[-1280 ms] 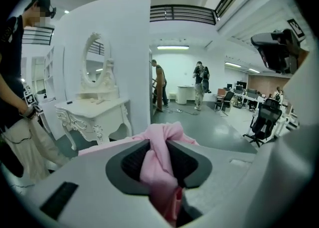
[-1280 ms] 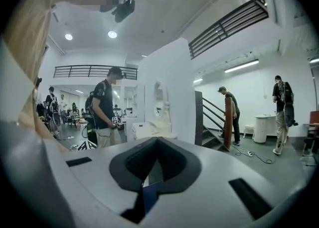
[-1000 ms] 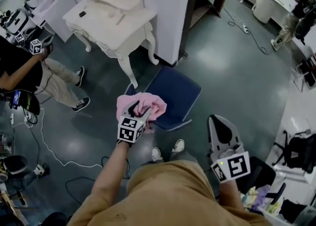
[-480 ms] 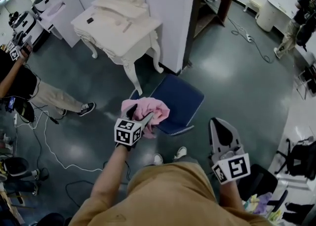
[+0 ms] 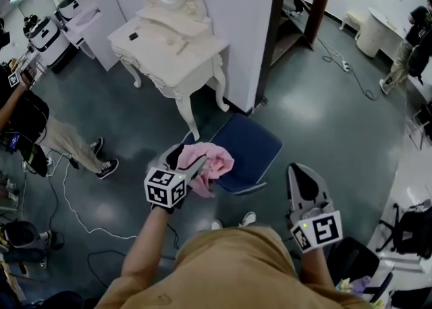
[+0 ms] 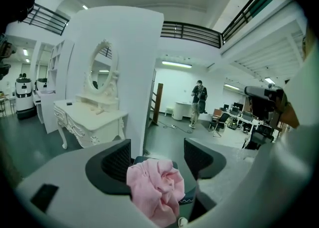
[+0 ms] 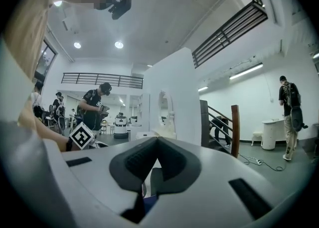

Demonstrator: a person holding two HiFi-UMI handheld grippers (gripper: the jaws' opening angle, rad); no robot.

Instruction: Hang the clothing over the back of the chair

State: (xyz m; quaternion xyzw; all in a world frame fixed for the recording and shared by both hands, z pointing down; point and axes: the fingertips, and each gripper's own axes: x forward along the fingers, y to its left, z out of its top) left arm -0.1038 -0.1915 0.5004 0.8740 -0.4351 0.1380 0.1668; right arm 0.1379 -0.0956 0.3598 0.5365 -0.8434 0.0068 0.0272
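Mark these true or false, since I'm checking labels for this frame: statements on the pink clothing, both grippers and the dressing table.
1. The pink clothing sits bunched on the blue chair's near edge. True.
2. The left gripper clamps the clothing. False: its jaws have just been opening and stand wide apart, with the clothing between them but not pressed.
3. The right gripper is shut and empty. True.
4. The dressing table is black. False: it is white.

White dressing table [image 5: 169, 44], glossy dark floor [image 5: 324, 119]
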